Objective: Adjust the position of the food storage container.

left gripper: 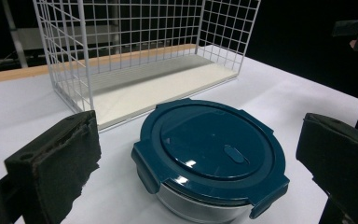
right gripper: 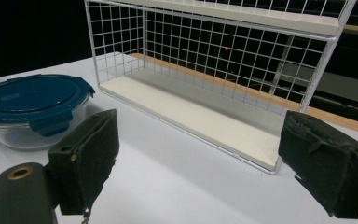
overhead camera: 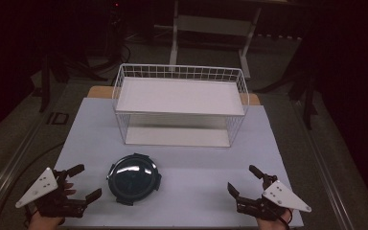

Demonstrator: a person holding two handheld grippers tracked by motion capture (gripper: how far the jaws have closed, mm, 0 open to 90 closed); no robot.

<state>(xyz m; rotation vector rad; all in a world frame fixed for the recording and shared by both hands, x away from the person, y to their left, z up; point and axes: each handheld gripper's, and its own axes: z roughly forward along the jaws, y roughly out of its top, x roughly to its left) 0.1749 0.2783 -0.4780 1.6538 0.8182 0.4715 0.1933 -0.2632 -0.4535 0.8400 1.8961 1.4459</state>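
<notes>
A round glass container with a dark blue clip-on lid (overhead camera: 134, 178) (left gripper: 209, 154) (right gripper: 30, 105) stands on the white table (overhead camera: 191, 158) near its front left. My left gripper (overhead camera: 83, 182) (left gripper: 196, 163) rests at the front left corner, open, jaws pointing at the container a little short of it. At the front right my right gripper (overhead camera: 244, 179) (right gripper: 205, 163) is open with nothing between its jaws, facing the rack. A white wire rack (overhead camera: 179, 103) (left gripper: 140, 56) (right gripper: 214, 70) with two shelves stands at the middle back.
A wooden board edge (overhead camera: 98, 91) shows behind the rack. Beyond the table are a dark floor, cables and a white stand (overhead camera: 211, 28). Bare tabletop lies between the container and my right gripper.
</notes>
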